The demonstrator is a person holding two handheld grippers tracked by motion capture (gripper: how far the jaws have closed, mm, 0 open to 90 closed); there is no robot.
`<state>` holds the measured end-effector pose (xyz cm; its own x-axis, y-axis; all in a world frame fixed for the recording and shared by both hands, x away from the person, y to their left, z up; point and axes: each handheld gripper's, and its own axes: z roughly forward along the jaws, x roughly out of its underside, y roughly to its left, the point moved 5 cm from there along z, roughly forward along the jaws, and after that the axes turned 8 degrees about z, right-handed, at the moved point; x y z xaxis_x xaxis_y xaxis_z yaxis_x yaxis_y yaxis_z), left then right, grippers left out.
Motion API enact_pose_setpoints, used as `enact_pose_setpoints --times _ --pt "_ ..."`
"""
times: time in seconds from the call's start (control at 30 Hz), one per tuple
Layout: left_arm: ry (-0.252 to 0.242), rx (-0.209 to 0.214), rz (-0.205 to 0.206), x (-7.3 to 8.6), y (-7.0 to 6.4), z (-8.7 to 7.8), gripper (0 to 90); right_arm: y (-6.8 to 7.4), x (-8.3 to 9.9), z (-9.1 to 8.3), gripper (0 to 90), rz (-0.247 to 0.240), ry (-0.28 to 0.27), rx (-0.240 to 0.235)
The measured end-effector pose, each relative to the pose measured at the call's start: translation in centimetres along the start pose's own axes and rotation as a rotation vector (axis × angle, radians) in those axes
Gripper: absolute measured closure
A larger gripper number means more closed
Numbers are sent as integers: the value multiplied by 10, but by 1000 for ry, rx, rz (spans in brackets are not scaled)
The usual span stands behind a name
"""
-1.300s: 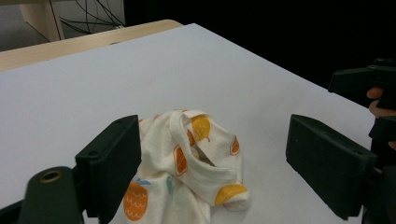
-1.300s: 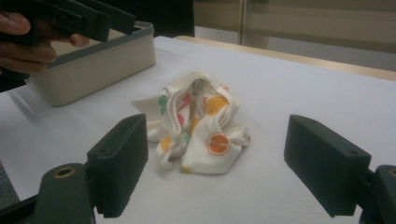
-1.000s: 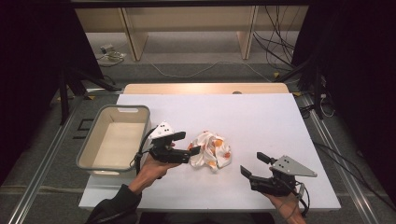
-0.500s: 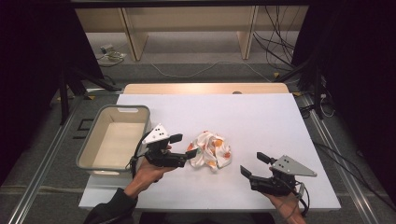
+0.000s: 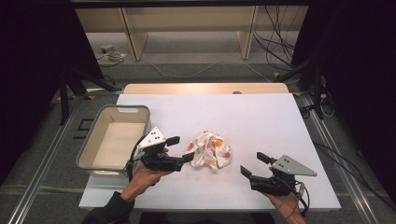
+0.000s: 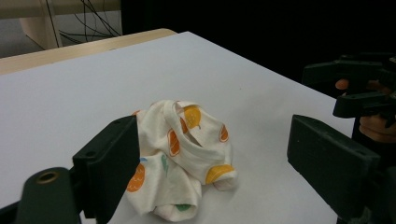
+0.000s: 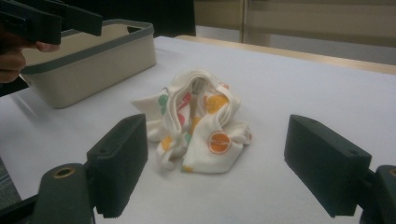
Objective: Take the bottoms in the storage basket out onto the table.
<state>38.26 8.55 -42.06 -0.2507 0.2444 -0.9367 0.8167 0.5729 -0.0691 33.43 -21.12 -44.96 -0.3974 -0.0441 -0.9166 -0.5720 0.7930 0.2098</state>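
Table [image 5: 261, 116]: white rectangular top, bare over most of its surface; wide open room behind and to the right of the cloth, with the near edge close under both hands.

Bin [image 5: 88, 149]: beige plastic tub with a grey rim, empty, standing at the table's left edge, well apart from the cloth. Its near wall is the one obstacle on that side.

Cloth [image 5: 210, 149]: crumpled white fabric printed with orange and green fruit shapes, lying in a heap near the table's middle, toward the near edge. Judged light, soft and limp; it should sag and unfold when lifted. Likely best taken at a raised fold or the hemmed band across its top, where the pads can pinch layers together.

Left gripper [image 5: 181, 150]: jaws spread wide, holding nothing; one jaw tip is at the cloth's left edge, contact uncertain.

Right gripper [image 5: 254, 164]: jaws spread wide, empty, near the table's front edge, apart from the cloth on its right.
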Motion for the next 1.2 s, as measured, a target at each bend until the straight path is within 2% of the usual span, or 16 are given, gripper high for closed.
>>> enact_pose_setpoints --times 0.2,1.03,1.2 --pt "-12 -3 -8 4 1 -5 159 0 0 0 222 -1 3 -2" --pt "-38 -1 9 13 -6 -15 154 1 2 2 221 -3 8 -12" --pt "-58 16 -27 15 -4 -17 136 2 3 2 217 -1 14 -13"
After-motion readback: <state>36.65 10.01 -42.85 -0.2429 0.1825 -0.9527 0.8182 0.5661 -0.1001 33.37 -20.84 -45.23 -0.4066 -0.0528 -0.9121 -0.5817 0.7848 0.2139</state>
